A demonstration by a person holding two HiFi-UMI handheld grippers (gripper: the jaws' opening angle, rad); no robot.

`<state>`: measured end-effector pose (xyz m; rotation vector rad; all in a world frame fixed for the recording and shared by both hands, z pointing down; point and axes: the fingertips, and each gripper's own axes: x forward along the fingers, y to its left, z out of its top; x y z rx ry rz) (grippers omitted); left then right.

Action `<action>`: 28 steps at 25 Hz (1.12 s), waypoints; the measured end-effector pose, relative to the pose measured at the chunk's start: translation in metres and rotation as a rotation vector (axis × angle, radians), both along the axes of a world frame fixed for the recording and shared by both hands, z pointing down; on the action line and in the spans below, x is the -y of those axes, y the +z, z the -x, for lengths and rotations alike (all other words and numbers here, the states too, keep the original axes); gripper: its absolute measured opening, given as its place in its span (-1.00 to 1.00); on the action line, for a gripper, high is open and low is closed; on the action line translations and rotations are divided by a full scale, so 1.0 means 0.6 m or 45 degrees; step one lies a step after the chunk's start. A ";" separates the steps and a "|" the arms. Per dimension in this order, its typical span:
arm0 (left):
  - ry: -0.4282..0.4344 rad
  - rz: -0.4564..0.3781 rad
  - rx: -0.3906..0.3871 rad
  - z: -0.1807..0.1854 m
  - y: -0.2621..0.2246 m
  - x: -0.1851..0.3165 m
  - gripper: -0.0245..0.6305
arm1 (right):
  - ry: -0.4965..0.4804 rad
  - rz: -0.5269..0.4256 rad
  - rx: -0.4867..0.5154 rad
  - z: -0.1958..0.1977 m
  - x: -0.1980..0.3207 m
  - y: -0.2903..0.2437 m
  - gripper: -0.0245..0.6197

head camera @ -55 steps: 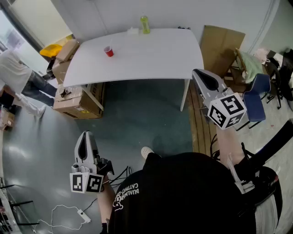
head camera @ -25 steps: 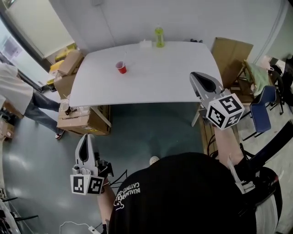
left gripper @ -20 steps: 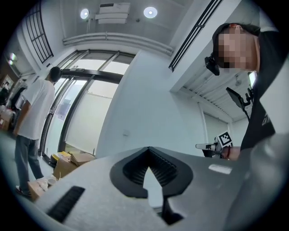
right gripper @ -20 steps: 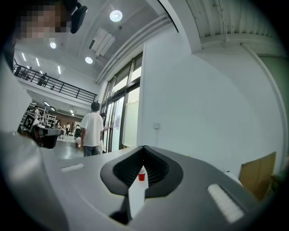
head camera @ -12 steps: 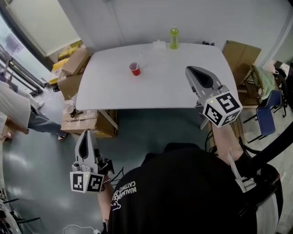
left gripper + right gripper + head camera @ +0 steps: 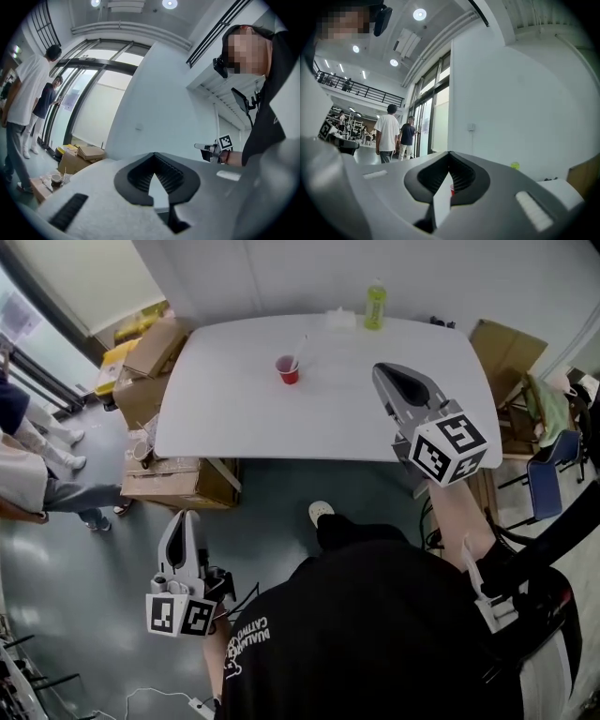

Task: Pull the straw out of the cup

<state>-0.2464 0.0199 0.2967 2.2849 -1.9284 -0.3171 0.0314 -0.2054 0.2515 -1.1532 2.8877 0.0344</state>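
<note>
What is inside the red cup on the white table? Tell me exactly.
A straw stands in the red cup, leaning to the right in the head view. Whether there is any drink below it cannot be made out; the cup shows too small.

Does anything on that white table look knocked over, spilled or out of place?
Nothing stands out. The small red plastic cup stands upright on the white table, its thin straw inside; the green bottle stands upright near the far edge.
</note>
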 end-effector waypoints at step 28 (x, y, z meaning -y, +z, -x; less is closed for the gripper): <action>0.070 0.116 0.008 0.093 0.045 0.384 -0.93 | -0.052 0.281 0.012 0.156 0.378 0.133 -0.90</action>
